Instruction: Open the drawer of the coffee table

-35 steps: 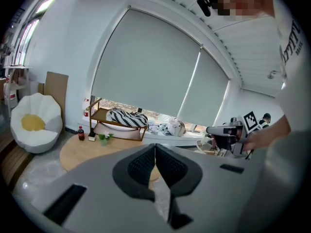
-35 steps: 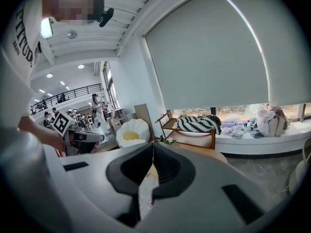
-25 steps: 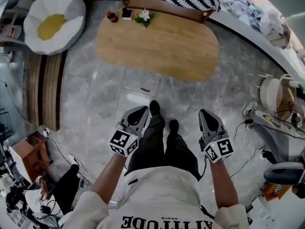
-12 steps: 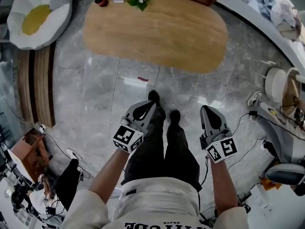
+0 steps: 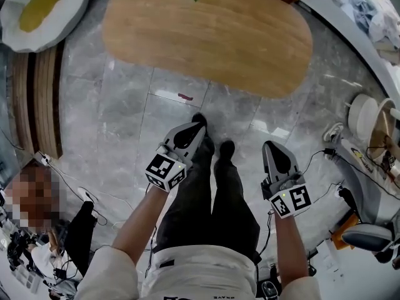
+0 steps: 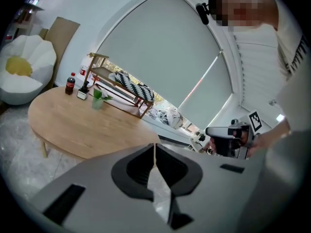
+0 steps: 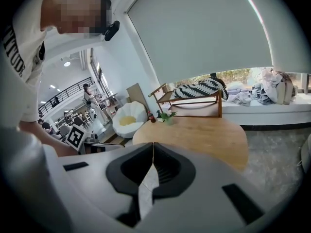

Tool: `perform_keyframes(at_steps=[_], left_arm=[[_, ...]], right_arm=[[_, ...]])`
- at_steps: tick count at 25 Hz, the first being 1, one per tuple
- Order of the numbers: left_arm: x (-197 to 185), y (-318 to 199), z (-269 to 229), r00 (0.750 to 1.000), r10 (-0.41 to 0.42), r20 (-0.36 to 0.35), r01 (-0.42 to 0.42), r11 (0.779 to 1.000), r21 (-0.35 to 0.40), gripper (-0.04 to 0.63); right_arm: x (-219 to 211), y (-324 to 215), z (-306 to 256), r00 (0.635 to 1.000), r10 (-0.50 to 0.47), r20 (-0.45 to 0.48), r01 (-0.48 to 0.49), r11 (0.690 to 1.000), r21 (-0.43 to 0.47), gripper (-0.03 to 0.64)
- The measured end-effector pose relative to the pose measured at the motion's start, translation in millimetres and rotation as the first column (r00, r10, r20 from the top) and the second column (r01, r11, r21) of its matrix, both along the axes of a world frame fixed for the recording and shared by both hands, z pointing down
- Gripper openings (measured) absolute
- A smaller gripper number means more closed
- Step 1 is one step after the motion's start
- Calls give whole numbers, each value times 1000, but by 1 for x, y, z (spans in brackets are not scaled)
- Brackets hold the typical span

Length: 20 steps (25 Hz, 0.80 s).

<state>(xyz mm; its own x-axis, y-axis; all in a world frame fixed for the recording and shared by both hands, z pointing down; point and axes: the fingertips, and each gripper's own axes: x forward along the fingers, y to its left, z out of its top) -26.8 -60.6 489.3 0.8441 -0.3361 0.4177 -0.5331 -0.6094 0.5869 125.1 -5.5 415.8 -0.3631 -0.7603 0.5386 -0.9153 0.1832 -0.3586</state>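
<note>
The oval wooden coffee table [image 5: 212, 36] stands on the grey tiled floor ahead of me; no drawer shows in any view. My left gripper [image 5: 195, 129] hangs over the floor near my feet, short of the table's near edge, its jaws shut with nothing between them. My right gripper [image 5: 272, 149] is level with it on the right, also shut and empty. The left gripper view shows the table [image 6: 82, 125] low at the left, past the left gripper [image 6: 155, 147]. Beyond the closed tips of the right gripper [image 7: 153, 147], the table [image 7: 199, 135] lies straight ahead.
A small bottle [image 6: 70, 84], a dark box and a potted plant [image 6: 98, 97] stand at the table's far end. A white and yellow beanbag [image 5: 37, 8] lies at the far left, a wooden bench [image 7: 194, 98] behind the table, cables and gear [image 5: 369, 161] on the right.
The table has slid toward the top of the head view and looks larger. Both grippers have stayed shut and kept their places beside my legs as I lowered them.
</note>
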Motion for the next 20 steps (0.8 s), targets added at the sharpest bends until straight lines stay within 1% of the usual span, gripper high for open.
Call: perform_keyframes(at_steps=[4,11,14,19,20], left_arm=[[-4,-4,26,1000,-13,-13,12,999,-33,21],[-4,-11,74,999,-38,-21,36,996,-78,21],[3,-16,101,998,-53,-32,50,994,-102,23],[16,-21,146,997,-72,-39,67,991,-120,25],[18,-22,155,996,-74,-39,69,990,-122,33]], right_arm=[[-6,-7,15,1000,-25,-12,25,1000,-15,18],[-10,-18,44,999,-39,3,40,998,-41,18],[-9,-22,60,999,-53,13,53,997,-55,18],[-7,-27,88,996,-86,23,88,992,-86,18],[-8,-29,94,995,-93,25,95,991,-91,18]])
